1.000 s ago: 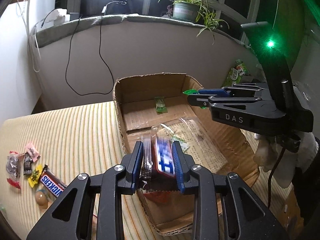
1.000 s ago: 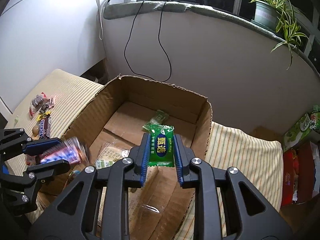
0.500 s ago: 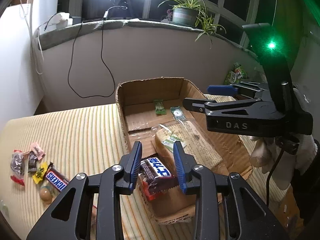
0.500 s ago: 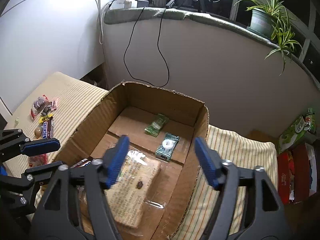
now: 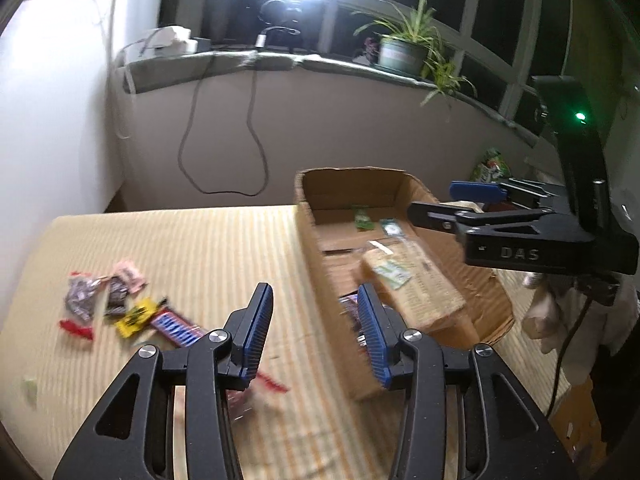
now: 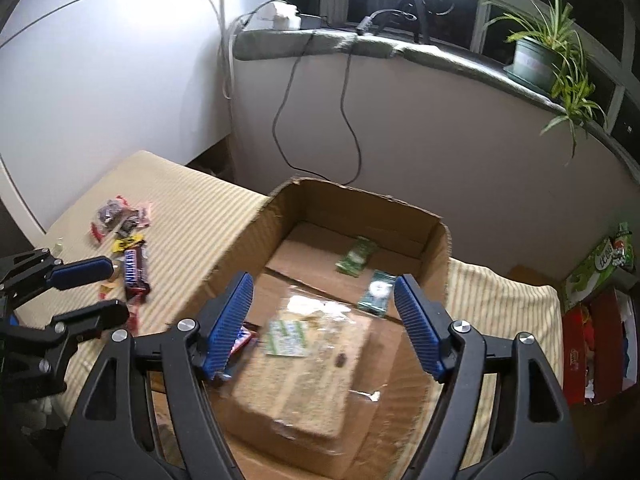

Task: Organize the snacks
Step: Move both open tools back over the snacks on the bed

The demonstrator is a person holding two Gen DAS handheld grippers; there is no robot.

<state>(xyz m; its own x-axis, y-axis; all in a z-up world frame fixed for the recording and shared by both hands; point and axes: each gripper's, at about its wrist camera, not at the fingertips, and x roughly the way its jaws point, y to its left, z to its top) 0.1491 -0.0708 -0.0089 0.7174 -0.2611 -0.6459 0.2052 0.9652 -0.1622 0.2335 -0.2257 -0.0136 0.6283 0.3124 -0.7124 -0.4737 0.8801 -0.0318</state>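
Note:
An open cardboard box (image 6: 438, 240) stands on the striped mat; it also shows in the left wrist view (image 5: 310, 232). Inside lie a large clear-wrapped block (image 6: 312, 364), two green packets (image 6: 356, 256) (image 6: 378, 292) and a dark chocolate bar (image 5: 352, 308) by the near left wall. Loose snacks (image 5: 120, 304), with a Snickers bar (image 6: 134, 268), lie on the mat left of the box. My left gripper (image 5: 316, 332) is open and empty over the box's left wall. My right gripper (image 6: 324, 320) is wide open and empty above the box.
The striped mat (image 5: 192, 248) ends at a white wall on the left. A grey ledge with cables and a potted plant (image 6: 536, 60) runs behind. Green and red snack boxes (image 6: 600, 280) stand on the floor to the right of the mat.
Both grippers opened and dropped their loads into the box: the chocolate bar from the left, the green packet from the right. The left gripper then swung left toward the loose snacks.

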